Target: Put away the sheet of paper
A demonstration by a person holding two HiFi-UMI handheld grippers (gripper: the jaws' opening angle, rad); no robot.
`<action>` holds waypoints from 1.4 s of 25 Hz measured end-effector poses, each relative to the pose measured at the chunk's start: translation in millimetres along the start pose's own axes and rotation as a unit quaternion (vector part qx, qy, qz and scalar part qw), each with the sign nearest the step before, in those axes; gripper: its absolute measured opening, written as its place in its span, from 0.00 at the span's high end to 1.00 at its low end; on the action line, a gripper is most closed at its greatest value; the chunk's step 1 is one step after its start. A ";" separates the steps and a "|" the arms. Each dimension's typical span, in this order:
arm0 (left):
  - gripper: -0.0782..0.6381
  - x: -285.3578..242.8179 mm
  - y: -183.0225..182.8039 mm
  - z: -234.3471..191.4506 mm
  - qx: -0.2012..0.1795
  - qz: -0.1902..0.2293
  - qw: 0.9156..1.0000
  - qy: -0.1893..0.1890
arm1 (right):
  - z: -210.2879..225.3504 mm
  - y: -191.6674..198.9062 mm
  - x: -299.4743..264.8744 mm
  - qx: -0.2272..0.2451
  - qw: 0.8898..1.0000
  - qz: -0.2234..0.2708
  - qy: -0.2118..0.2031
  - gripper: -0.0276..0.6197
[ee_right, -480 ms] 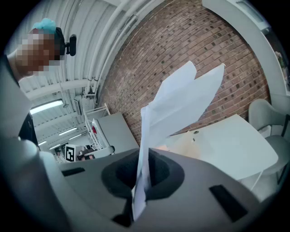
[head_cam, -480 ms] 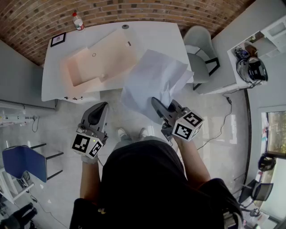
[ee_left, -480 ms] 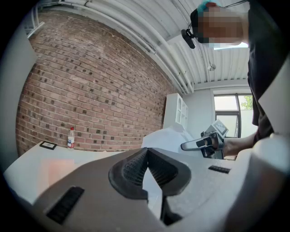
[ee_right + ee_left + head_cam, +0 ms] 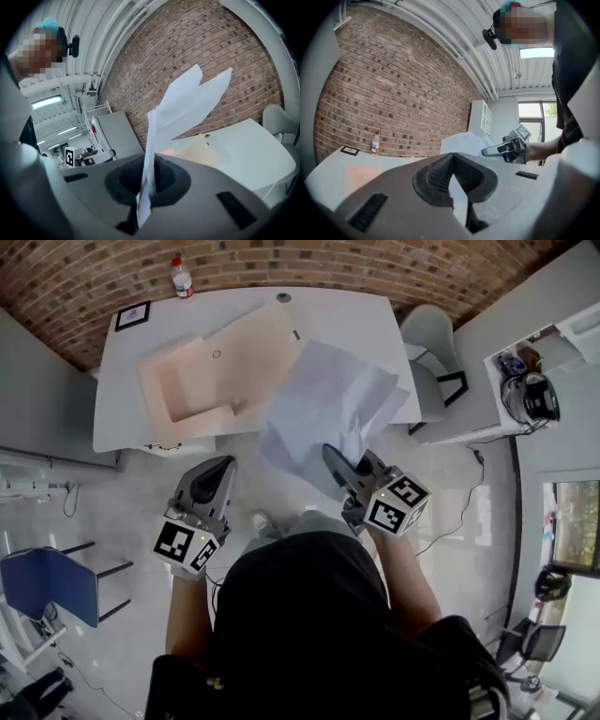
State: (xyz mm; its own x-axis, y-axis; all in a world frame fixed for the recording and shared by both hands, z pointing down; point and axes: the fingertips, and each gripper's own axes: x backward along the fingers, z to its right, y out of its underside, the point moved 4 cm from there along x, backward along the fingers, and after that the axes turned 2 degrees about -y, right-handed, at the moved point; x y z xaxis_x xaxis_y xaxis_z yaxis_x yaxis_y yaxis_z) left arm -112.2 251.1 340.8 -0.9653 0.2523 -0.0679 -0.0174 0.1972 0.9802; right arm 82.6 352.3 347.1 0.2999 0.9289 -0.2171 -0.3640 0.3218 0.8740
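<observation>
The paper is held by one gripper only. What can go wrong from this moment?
1. The right gripper pinches the white sheet of paper by one edge only, so it could slip or tear.
2. The sheet is buckled and unsupported at its far end. It may crease more against the white table or the pale orange open folder.

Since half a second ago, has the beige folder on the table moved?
No. The beige folder lies as before on the white table, same offset from the bottle and the framed card; only the view shifted.

bottle [image 4: 181,277] label too small to read, chair [image 4: 52,582] cut by left edge, paper [image 4: 328,399] hiding table [image 4: 356,320] edge
</observation>
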 end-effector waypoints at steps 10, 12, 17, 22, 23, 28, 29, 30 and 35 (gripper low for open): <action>0.89 1.3 12.2 -65.6 0.013 -0.018 0.998 -0.052 | 24.7 -14.0 -70.3 -0.007 1.000 -0.017 -0.018 0.94; 0.89 -5.3 14.0 -79.1 0.013 -0.024 0.997 -0.068 | 36.5 -19.1 -87.4 -0.008 0.999 -0.025 -0.028 0.94; 0.89 -27.0 14.2 -109.7 0.027 -0.032 0.994 -0.098 | 68.5 -32.7 -130.9 -0.012 0.997 -0.054 -0.059 0.94; 0.89 -52.1 9.3 -140.6 0.035 -0.032 0.989 -0.139 | 103.0 -48.1 -178.6 -0.011 0.992 -0.087 -0.093 0.94; 0.89 -56.5 8.8 -146.6 0.039 -0.032 0.987 -0.151 | 110.0 -50.2 -187.4 -0.011 0.990 -0.095 -0.100 0.94; 0.89 -71.1 12.3 -174.0 0.048 -0.039 0.975 -0.211 | 144.1 -55.8 -228.2 -0.010 0.982 -0.136 -0.133 0.94; 0.89 -73.1 13.9 -178.2 0.051 -0.042 0.973 -0.223 | 150.5 -56.1 -235.7 -0.010 0.979 -0.146 -0.140 0.94; 0.89 -74.9 15.8 -181.8 0.053 -0.046 0.970 -0.234 | 156.9 -55.9 -242.9 -0.010 0.977 -0.155 -0.147 0.94; 0.89 -79.9 26.3 -194.5 0.063 -0.060 0.957 -0.278 | 184.6 -47.4 -274.6 -0.010 0.964 -0.199 -0.176 0.94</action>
State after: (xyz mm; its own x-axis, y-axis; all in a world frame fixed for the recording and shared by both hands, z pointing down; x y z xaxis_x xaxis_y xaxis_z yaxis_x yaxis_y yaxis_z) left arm -86.2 51.8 408.2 -0.6692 0.6795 -0.3008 -0.0537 0.3595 0.9316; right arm 180.3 48.2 445.5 0.6980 0.6132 -0.3697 -0.1748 0.6466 0.7425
